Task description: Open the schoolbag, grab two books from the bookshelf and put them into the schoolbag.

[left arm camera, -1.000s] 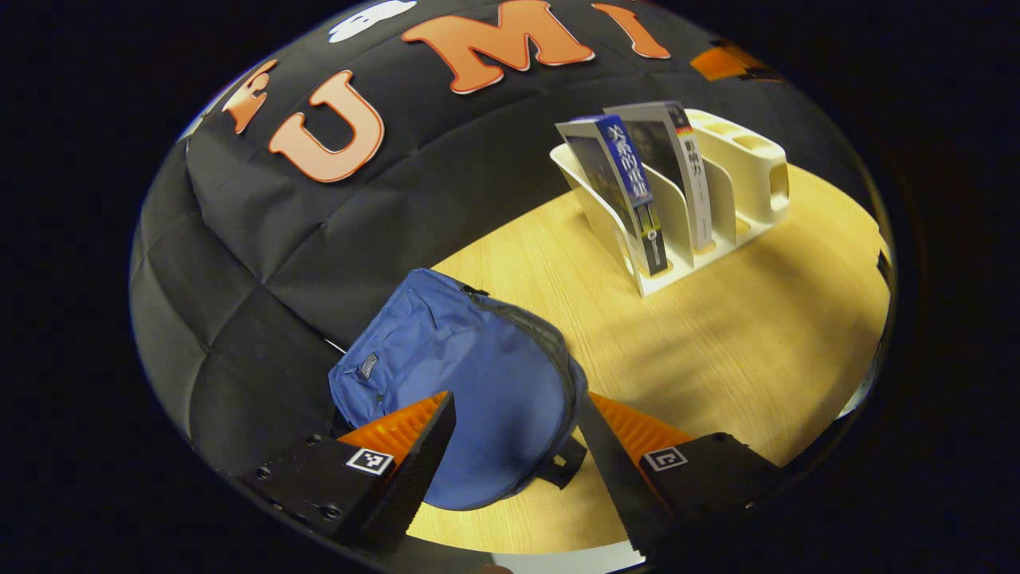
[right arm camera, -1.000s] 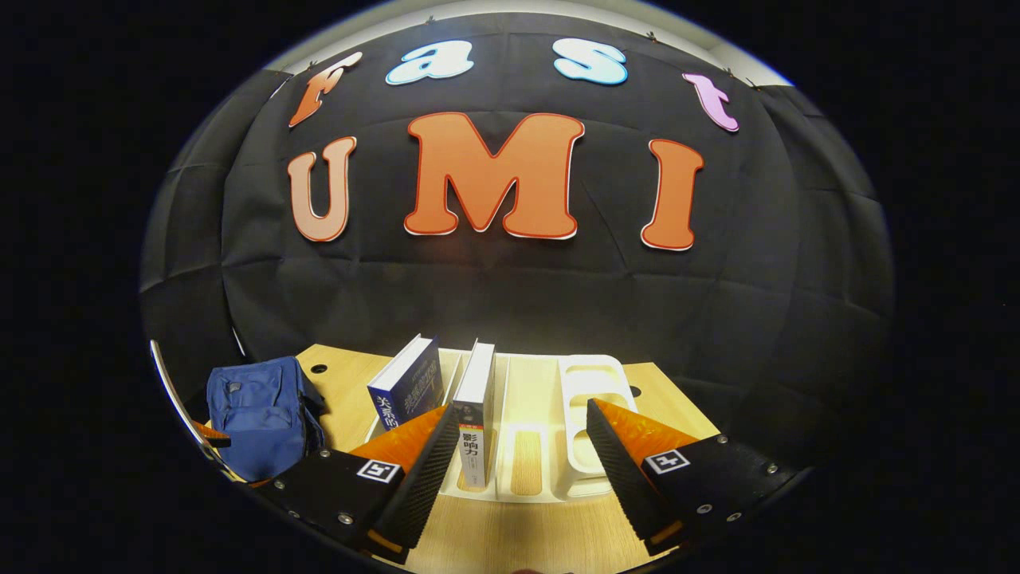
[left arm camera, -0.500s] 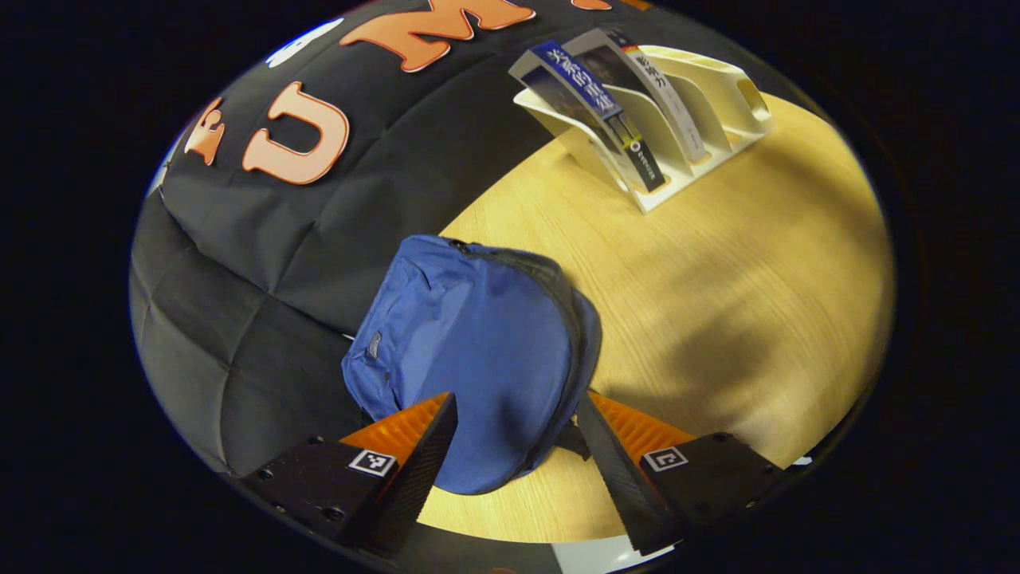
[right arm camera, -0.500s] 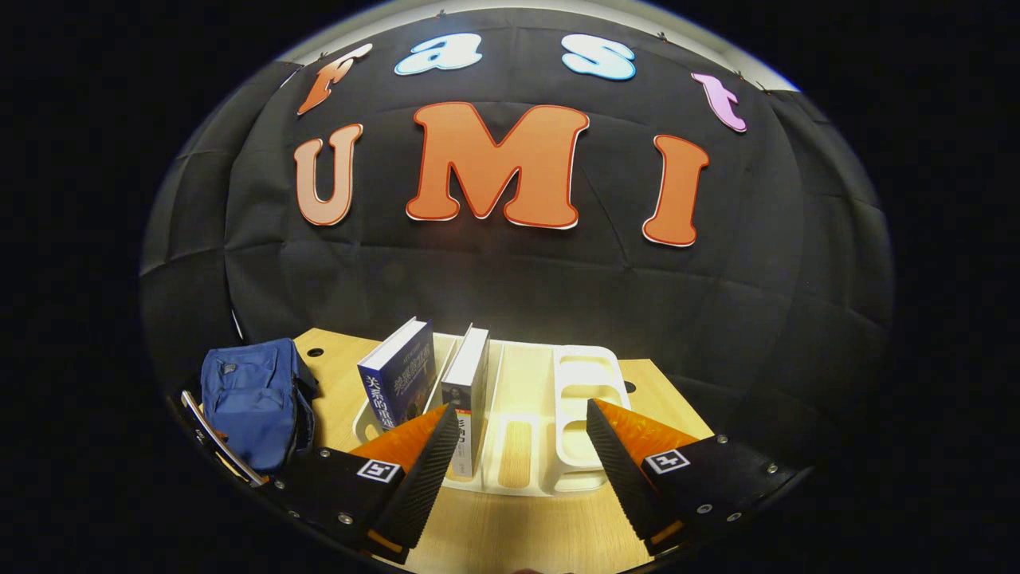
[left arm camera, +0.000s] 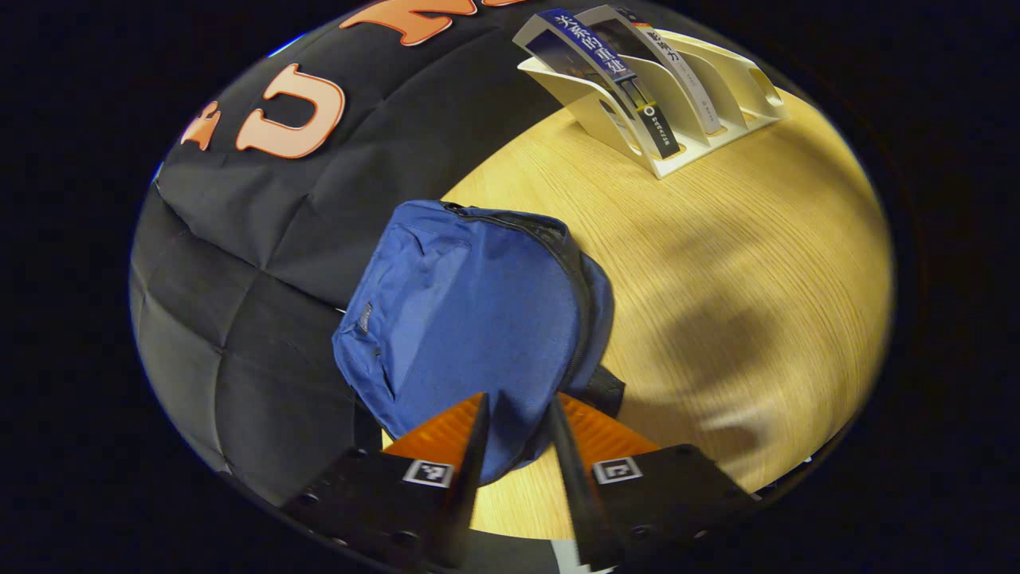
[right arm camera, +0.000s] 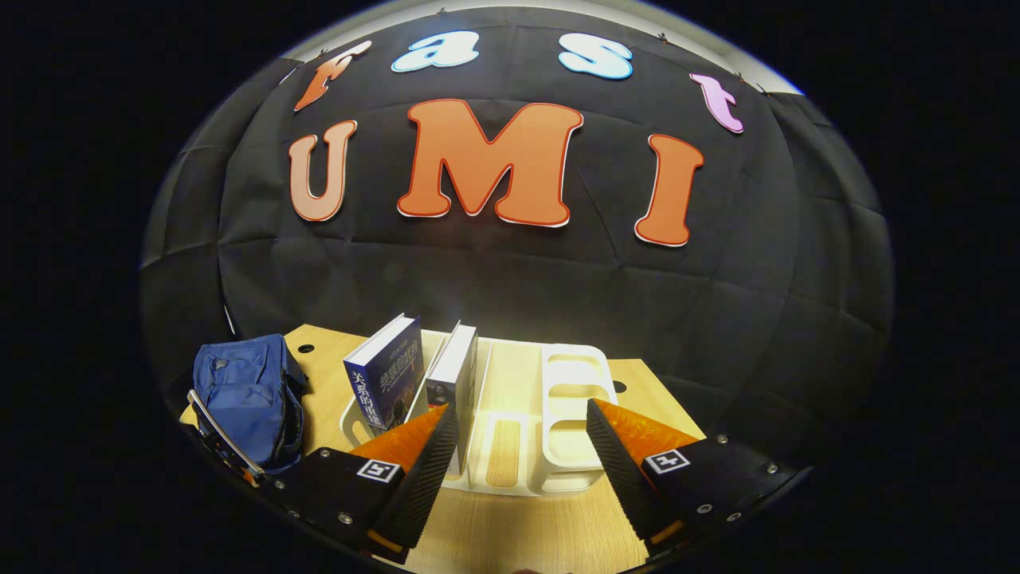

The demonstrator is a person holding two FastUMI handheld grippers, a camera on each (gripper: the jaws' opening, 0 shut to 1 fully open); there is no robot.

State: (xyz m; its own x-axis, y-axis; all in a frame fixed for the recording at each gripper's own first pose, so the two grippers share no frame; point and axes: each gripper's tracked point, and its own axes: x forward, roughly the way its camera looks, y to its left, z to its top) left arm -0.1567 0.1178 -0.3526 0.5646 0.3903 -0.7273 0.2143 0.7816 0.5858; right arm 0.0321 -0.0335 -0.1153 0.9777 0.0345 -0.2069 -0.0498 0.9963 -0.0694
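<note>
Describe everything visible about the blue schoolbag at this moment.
The schoolbag is small, of blue woven fabric, with a front pocket bearing a small tag, a dark zipper running round its edge, and a dark strap at its lower side. It looks zipped shut. It sits on the wooden table against the black cloth wall. The left gripper frames its lower edge, fingers narrowly apart; contact is unclear.

A recording booth: black cloth wall [right arm camera: 510, 287] behind a wooden desk [left arm camera: 717, 263] with a bookshelf [right arm camera: 550, 414].

wall: black quilted cloth [right arm camera: 494, 287] | table: light wood [left arm camera: 741, 263] (grain visible)
</note>
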